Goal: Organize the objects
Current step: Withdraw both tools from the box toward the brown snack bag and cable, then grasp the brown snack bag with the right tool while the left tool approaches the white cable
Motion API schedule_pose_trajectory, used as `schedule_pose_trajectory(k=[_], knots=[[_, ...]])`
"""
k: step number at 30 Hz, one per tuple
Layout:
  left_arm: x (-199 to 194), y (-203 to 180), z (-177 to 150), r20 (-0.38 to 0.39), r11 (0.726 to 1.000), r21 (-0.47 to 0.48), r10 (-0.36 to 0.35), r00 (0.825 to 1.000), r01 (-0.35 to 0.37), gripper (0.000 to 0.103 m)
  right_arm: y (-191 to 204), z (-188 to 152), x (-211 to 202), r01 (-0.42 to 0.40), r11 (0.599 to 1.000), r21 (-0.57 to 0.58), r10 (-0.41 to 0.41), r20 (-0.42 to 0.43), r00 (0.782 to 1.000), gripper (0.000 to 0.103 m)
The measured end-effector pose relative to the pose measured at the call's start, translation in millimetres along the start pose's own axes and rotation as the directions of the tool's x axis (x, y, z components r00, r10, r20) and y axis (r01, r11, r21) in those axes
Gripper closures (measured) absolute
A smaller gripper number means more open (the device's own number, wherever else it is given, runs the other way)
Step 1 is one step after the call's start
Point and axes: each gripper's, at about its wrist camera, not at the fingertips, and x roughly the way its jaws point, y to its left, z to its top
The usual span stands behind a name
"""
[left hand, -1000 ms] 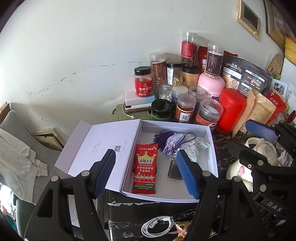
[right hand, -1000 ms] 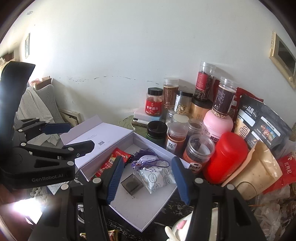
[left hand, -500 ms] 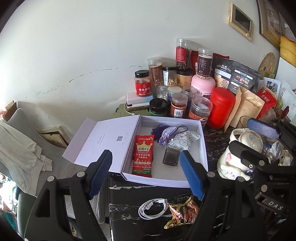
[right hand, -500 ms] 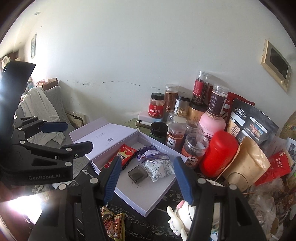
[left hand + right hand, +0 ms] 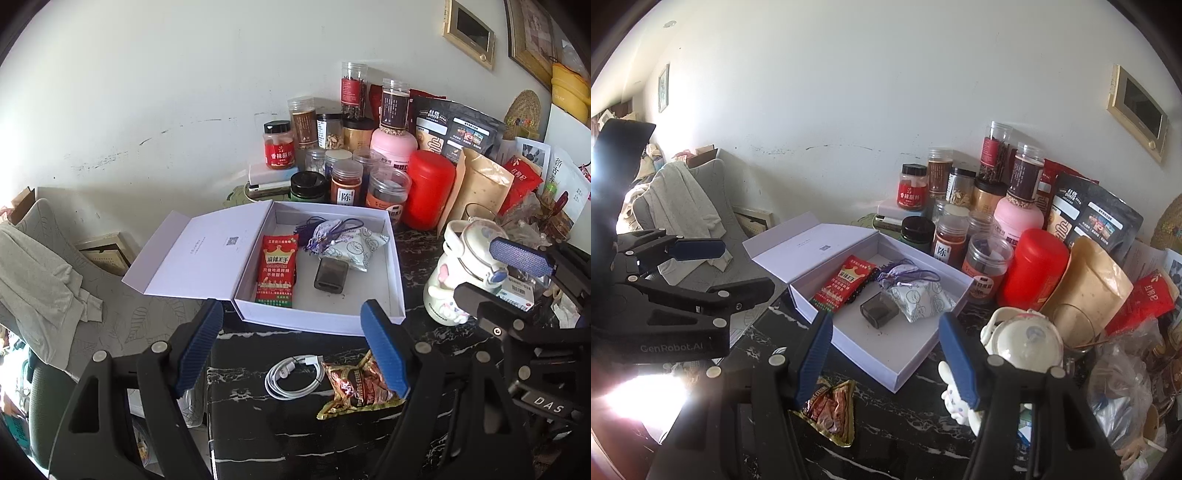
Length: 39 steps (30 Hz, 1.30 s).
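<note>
An open white box [image 5: 314,325] lies on the black marble table, lid folded out to the left. Inside are a red snack packet [image 5: 279,271], a purple tasselled pouch [image 5: 325,232], a white patterned sachet [image 5: 356,247] and a small dark case [image 5: 330,273]. In front of the box lie a coiled white cable [image 5: 293,376] and a brown-gold wrapper [image 5: 351,387]. My left gripper [image 5: 291,314] hangs open above the cable, holding nothing. My right gripper [image 5: 885,319] is open and empty over the box's near corner [image 5: 864,354], with the wrapper [image 5: 831,406] below its left finger.
Several jars [image 5: 347,181], a red canister [image 5: 428,188] and snack bags crowd the wall behind the box. A white cartoon bottle [image 5: 454,280] stands right of it. The table's left edge [image 5: 208,406] drops off beside a chair draped with grey cloth [image 5: 37,273].
Both grippers have drawn back from the box, which now looks smaller. The cable and the wrapper have come into view in front of it. Both sets of jaws stand slightly wider.
</note>
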Motion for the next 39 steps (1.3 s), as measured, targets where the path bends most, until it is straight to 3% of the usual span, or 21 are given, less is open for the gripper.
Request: schedule_pose_trajectory(k=[15,26,35,39], knots=[[14,-6,-61,-0.056,1.0,-0.025,-0.02,0.998,0.019,0.027,17,-52,3,-0.049,0.999,-0.004,0.049,-0.059,0.997,0.042],[43,-9,-111,-0.126,0.999,-0.018,-0.046,0.991,0.044,0.027,28,-95,32,-0.088,0.996,0.011,0.089,-0.139,0.986,0.042],[60,-1,-133,-0.145,0.998,-0.03,-0.063,0.987,0.06,0.027,36,-109,58,-0.124,0.992,0.039,0.129,-0.181,0.975,0.042],[72,7,-137,-0.166,0.998,-0.033,-0.054,0.985,0.049,0.027,40,-108,70,-0.132,0.99,0.042,0.138,-0.189,0.972,0.037]])
